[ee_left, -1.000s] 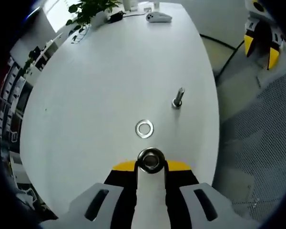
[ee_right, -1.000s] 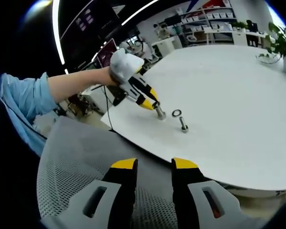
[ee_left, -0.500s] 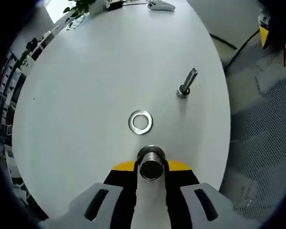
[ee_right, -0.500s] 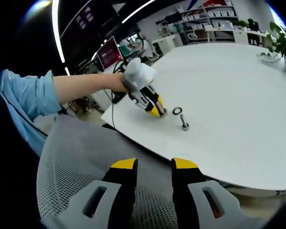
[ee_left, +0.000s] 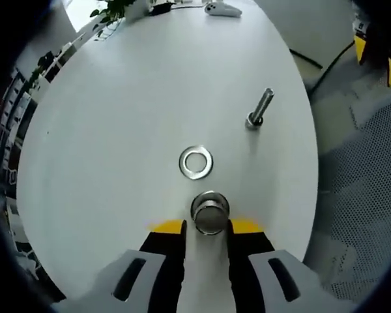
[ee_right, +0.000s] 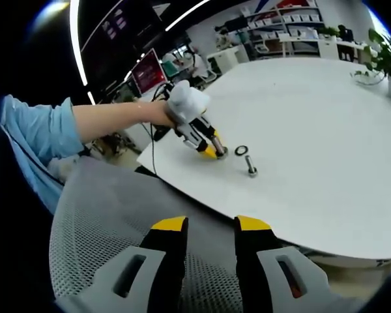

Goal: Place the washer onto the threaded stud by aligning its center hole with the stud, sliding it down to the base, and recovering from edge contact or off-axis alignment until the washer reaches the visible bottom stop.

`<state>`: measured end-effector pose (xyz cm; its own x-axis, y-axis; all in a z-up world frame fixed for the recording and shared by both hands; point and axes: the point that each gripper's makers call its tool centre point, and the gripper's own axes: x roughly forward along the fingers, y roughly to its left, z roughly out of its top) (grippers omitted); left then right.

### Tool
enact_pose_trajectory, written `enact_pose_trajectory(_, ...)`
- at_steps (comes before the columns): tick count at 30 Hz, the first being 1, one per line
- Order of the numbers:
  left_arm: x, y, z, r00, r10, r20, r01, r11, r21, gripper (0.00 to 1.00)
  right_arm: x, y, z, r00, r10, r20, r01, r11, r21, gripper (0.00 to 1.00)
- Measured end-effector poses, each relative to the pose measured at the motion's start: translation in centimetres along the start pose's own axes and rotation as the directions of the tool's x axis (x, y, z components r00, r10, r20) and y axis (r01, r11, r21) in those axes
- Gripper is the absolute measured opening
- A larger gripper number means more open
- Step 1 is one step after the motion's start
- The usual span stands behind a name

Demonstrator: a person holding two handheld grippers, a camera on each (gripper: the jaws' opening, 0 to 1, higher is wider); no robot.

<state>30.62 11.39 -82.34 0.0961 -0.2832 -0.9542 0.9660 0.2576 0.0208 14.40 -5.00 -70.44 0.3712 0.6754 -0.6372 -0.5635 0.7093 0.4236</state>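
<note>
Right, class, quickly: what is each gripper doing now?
Left gripper: shut on a metal cylinder.
Right gripper: open, holding nothing, over a mesh chair.

The left claw (ee_left: 206,227) rises from the bottom edge, its yellow-tipped jaws closed on a short metal cylinder (ee_left: 210,213) with a round, shiny end. Just beyond the cylinder, a flat metal washer (ee_left: 196,162) lies on the white surface (ee_left: 117,130), apart from it. Farther on and to the right, a threaded stud (ee_left: 260,108) stands on the surface, leaning in this view. A potted plant (ee_left: 114,10) sits at the far edge.
</note>
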Motion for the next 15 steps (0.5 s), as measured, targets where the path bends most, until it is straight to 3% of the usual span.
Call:
enact_pose_trajectory(8,-2.6,1.5,0.2,0.997,0.046,0.061,-0.044,0.998,-0.037,0.34,0.0,0.0,0.1,1.0,-0.002,0.005,0.002,1.0,0.002,0.31)
enact_pose_trajectory(15,-4.6,1.2,2.0,0.991,0.05,0.123,-0.045,0.998,-0.048,0.39,0.0,0.0,0.1,1.0,-0.004,0.009,0.004,1.0,0.003,0.31)
